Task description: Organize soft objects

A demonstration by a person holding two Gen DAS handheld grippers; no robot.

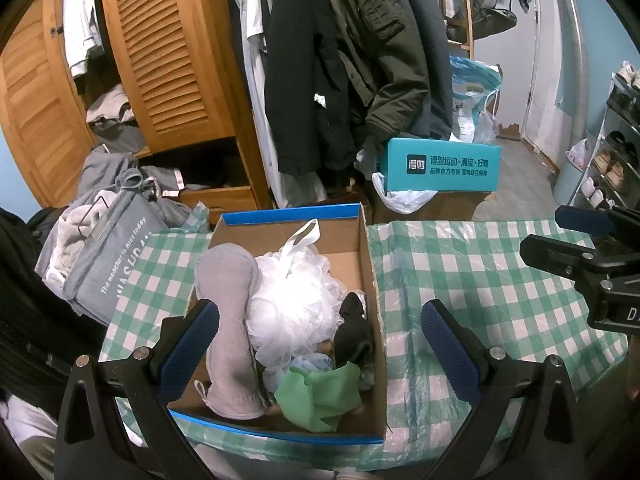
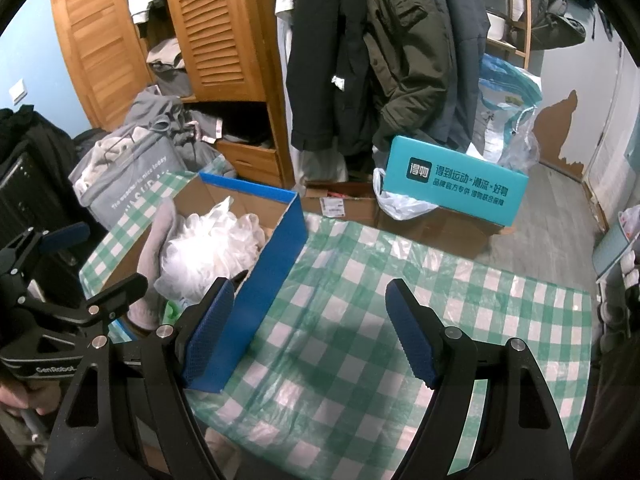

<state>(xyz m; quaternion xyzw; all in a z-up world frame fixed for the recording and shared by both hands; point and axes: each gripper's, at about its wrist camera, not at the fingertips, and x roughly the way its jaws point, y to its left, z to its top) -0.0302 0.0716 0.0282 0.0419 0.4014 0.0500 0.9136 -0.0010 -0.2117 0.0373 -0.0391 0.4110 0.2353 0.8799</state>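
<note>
A blue-rimmed cardboard box (image 1: 370, 288) sits on the green checked tablecloth (image 1: 460, 280). In it lie a grey mitt (image 1: 230, 320), a white mesh bath pouf (image 1: 296, 300), a black soft item (image 1: 354, 332) and a green cloth (image 1: 320, 394). My left gripper (image 1: 320, 344) is open and empty, above the near end of the box. My right gripper (image 2: 310, 332) is open and empty over the bare cloth to the right of the box (image 2: 272, 280); the pouf (image 2: 212, 248) and mitt (image 2: 154, 256) show there too.
A grey laundry bag (image 1: 108, 264) full of clothes stands left of the table. A wooden louvred wardrobe (image 1: 160, 60), hanging coats (image 1: 340, 60) and a teal shoe box (image 1: 440, 166) on cartons lie behind. A shoe rack (image 1: 616, 152) is at right.
</note>
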